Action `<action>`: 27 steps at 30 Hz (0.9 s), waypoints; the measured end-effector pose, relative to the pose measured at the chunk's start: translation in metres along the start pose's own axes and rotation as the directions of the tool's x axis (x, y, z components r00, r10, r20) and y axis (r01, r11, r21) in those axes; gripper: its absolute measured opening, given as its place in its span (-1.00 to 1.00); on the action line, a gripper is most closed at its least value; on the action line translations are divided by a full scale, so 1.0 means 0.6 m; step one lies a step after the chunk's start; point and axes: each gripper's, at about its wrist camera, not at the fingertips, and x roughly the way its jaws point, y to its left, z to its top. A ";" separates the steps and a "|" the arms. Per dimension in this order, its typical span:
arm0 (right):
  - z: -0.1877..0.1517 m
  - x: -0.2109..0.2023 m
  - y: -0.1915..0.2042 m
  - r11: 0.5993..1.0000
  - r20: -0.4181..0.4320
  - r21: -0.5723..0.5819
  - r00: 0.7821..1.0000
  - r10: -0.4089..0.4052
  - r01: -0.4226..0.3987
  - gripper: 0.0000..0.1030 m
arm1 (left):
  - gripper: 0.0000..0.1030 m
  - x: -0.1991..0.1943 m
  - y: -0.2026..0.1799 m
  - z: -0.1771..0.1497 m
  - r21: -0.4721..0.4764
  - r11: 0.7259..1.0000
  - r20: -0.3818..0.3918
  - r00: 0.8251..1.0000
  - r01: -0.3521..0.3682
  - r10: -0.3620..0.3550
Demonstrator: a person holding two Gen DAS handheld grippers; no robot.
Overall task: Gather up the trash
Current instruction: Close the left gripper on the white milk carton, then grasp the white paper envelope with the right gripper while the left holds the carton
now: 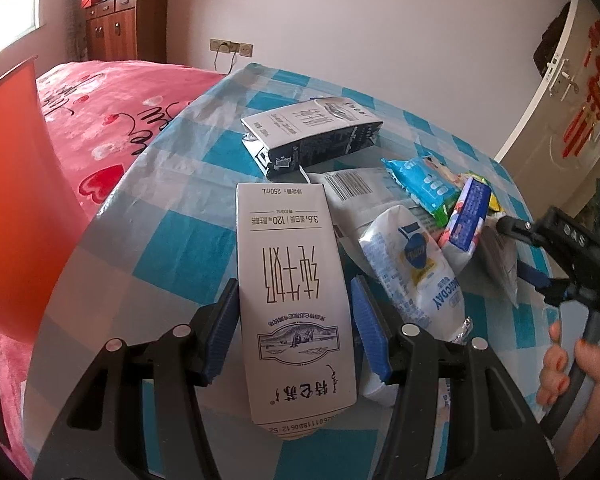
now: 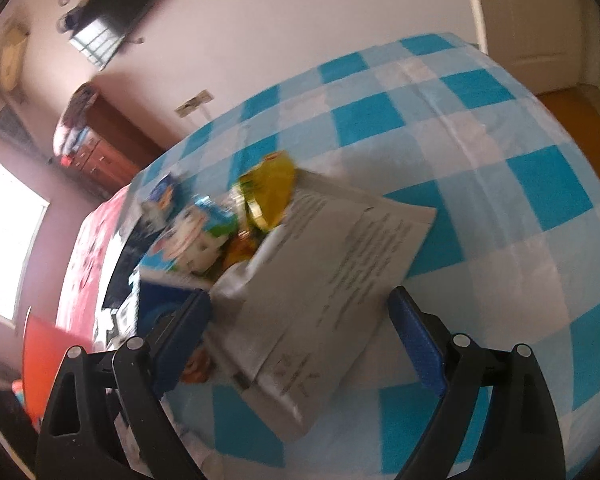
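Left wrist view: left gripper (image 1: 294, 320) is straddling a white 250 mL milk carton (image 1: 292, 280) lying on the blue-checked tablecloth (image 1: 172, 248); left pad touching, right pad just off, so a firm grip I cannot tell. Second milk carton (image 1: 312, 132) is lying farther back, snack wrappers (image 1: 420, 248) sitting to the right.

Right wrist view, blurry: right gripper (image 2: 300, 328) is sitting spread wide around a grey printed wrapper (image 2: 324, 280), not squeezing it.

Your black plastic left gripper (image 1: 294, 322) and matching right gripper (image 2: 300, 338) carry ribbed blue rubber finger pads (image 1: 370, 330) and round silver pivot screws, and your bare hand (image 1: 580, 368) shows orange-painted nails.
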 end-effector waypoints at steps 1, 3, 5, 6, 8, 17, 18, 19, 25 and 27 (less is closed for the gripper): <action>0.005 0.003 -0.003 1.000 0.002 0.005 1.000 0.000 0.000 0.74 | 0.13 0.001 -0.002 -0.001 0.006 1.000 -0.002 1.000 -0.003 0.003; 0.014 0.007 -0.002 1.000 0.008 -0.004 1.000 -0.024 0.024 0.74 | 0.19 0.006 -0.004 -0.002 0.018 1.000 -0.009 1.000 -0.011 0.011; 0.021 0.013 0.001 0.999 0.014 -0.018 0.999 -0.041 0.041 0.75 | 0.22 0.013 -0.007 -0.004 0.026 1.000 -0.025 1.000 -0.005 0.006; 0.022 0.016 0.006 0.997 0.018 -0.041 0.998 -0.061 0.061 0.75 | 0.23 0.017 -0.007 -0.005 0.027 1.000 -0.034 0.999 0.000 0.001; 0.019 0.021 0.015 0.991 0.029 -0.092 0.995 -0.090 0.093 0.75 | 0.26 0.021 -0.008 -0.006 0.031 1.000 -0.033 0.999 -0.004 0.005; 0.000 0.019 0.027 0.966 0.085 -0.225 0.990 -0.111 0.127 0.51 | 0.20 0.020 0.000 -0.004 0.012 1.000 -0.015 1.000 0.002 -0.001; -0.002 0.017 0.028 0.963 0.090 -0.234 0.990 -0.111 0.130 0.48 | 0.18 0.018 0.002 -0.004 0.004 1.000 -0.008 1.000 0.001 -0.001; -0.005 0.013 0.028 0.961 0.095 -0.245 0.989 -0.110 0.130 0.41 | 0.17 0.018 0.004 -0.003 -0.005 1.000 -0.009 1.000 0.004 -0.004; -0.018 -0.008 0.019 0.955 0.106 -0.274 0.990 -0.091 0.117 0.00 | 0.12 0.011 0.010 -0.006 -0.026 1.000 0.000 1.000 0.016 -0.016; -0.023 -0.020 0.017 0.952 0.117 -0.284 0.989 -0.087 0.118 -0.27 | 0.09 0.006 0.013 -0.007 -0.030 0.999 0.006 1.000 0.019 -0.019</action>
